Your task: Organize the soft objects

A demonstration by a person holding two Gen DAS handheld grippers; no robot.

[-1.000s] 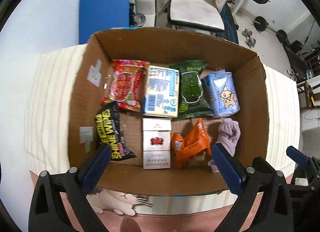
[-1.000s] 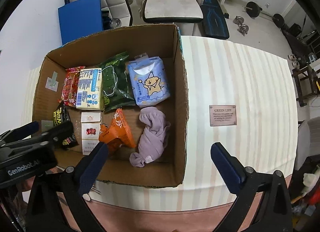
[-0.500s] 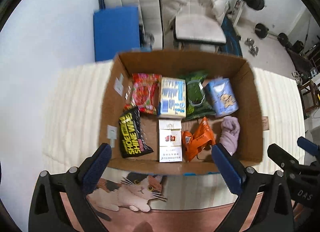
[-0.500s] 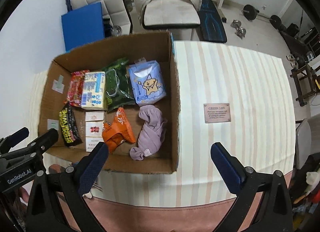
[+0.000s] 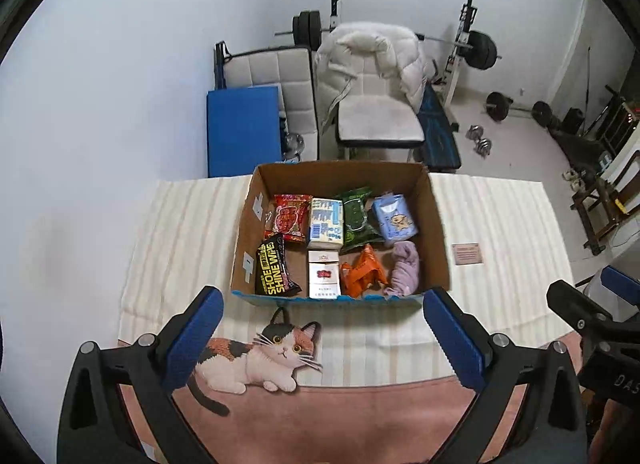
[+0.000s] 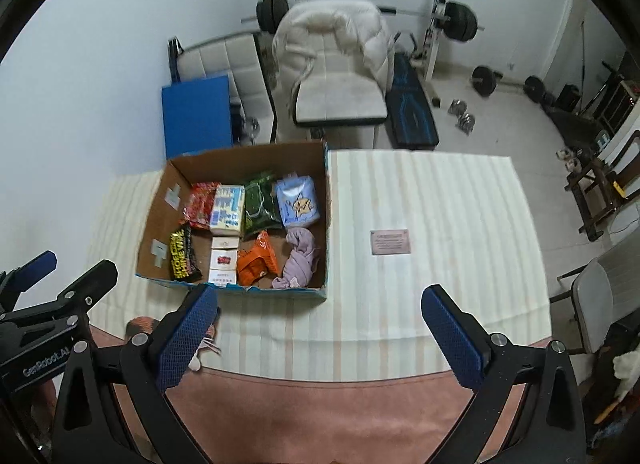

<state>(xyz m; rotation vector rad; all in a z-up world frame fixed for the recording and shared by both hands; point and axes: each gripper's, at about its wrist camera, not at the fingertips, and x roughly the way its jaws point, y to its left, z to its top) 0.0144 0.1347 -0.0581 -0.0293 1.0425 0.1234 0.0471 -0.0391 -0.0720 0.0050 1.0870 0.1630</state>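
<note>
**Box packed, both claws empty**

Your cardboard box [image 5: 438,240] sits on the striped desk [image 6: 432,200], holding eight soft items: seven crinkly packets and one crumpled lilac sock [image 5: 406,269]. Your left claw [image 5: 320,338] and right claw [image 6: 320,334] gape wide, gripping nothing

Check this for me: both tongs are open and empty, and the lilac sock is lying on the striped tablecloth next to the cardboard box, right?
Not quite. The lilac sock lies inside the cardboard box, in its near right corner beside the orange packet, not on the striped tablecloth; the right wrist view shows it. The rest holds: the left tongs and right tongs are open and empty.
</note>
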